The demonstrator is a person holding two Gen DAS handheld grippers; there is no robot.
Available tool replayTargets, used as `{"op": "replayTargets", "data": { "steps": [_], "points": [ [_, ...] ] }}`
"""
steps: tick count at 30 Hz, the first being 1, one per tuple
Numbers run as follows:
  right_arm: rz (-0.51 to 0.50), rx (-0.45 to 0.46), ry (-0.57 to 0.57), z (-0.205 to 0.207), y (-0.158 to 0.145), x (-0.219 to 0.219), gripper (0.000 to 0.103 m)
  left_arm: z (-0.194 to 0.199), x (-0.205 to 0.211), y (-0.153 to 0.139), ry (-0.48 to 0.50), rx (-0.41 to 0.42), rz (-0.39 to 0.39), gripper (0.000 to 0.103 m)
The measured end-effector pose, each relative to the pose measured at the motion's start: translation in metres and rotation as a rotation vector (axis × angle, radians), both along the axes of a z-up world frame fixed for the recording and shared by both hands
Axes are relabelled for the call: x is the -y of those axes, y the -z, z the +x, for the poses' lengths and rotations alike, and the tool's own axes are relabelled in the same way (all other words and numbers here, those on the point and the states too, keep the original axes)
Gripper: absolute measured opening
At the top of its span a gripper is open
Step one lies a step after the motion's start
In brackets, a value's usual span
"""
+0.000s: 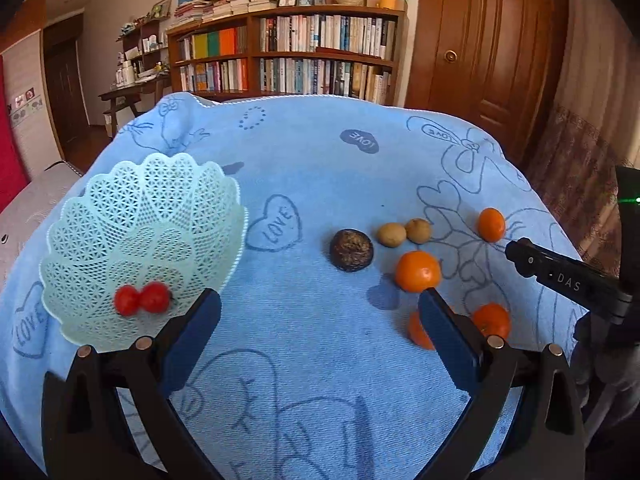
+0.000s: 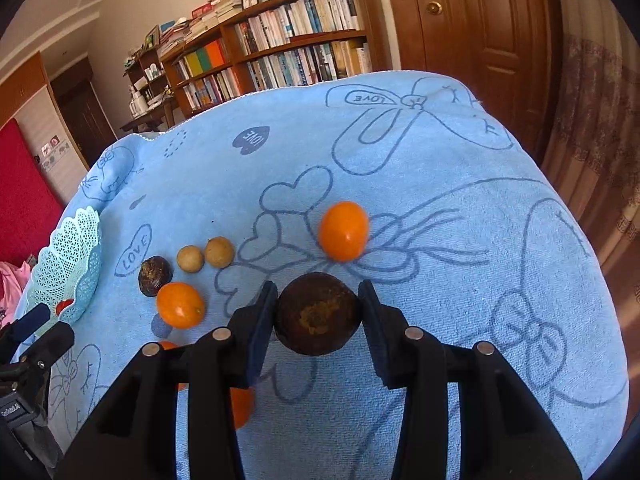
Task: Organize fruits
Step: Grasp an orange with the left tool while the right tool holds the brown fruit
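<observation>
Your right gripper (image 2: 318, 312) has a dark brown round fruit (image 2: 316, 314) sitting right between its pads, and both pads look like they're touching its sides, so I'd call that a grip, though it could just be snug contact, hard to say from this angle. Your left gripper (image 1: 320, 316) is spread wide with nothing in it, hovering over the blue towel (image 1: 320, 168) just beside the mint lattice basket (image 1: 92, 216).

The basket is way over on the left side of the towel and already has two small red fruits (image 1: 142, 298) in it. Loose on the cloth you've got another dark fruit (image 1: 351, 250), two little tan ones (image 1: 404, 232) and several oranges (image 1: 418, 271).

For this step: squeeze just enough that it can't roll out, lift it clear before swinging left so you don't knock the orange (image 2: 180, 305) and the other fruit along the way. Go over the rim, get low inside the bowl, then let go, so it doesn't bounce off those red ones
</observation>
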State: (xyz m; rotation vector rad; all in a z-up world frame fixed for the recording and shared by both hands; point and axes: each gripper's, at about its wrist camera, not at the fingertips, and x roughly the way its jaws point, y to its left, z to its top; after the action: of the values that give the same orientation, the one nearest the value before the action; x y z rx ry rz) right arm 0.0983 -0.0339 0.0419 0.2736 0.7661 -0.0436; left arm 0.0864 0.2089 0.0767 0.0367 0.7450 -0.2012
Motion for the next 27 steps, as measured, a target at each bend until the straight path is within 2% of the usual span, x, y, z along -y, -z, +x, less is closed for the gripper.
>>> {"op": "replayTargets", "data": {
  "steps": [5,10,16,18,22,24,27],
  "points": [
    [0.034,-0.010,0.022,-0.001,0.007,0.009,0.042,0.019,0.035,0.015,0.072,-0.045,0.034,0.100],
    [0.030,-0.012,0.031,-0.001,0.011,0.009,0.042,0.038,0.060,0.031,0.122,-0.106,0.031,0.099],
    [0.042,-0.019,0.042,0.000,0.014,0.011,0.042,0.060,0.075,0.048,0.148,-0.174,0.016,0.079],
    [0.043,-0.020,0.043,0.000,0.015,0.011,0.042,0.066,0.078,0.054,0.151,-0.195,0.012,0.066],
    [0.042,-0.026,0.038,0.002,0.017,0.009,0.042,0.070,0.083,0.058,0.160,-0.195,0.012,0.057],
    [0.041,-0.026,0.037,0.001,0.017,0.009,0.042,0.068,0.084,0.057,0.178,-0.194,-0.002,0.044],
    [0.038,-0.019,0.040,0.000,0.017,0.009,0.042,0.065,0.085,0.055,0.186,-0.188,-0.002,0.044]
  ]
}}
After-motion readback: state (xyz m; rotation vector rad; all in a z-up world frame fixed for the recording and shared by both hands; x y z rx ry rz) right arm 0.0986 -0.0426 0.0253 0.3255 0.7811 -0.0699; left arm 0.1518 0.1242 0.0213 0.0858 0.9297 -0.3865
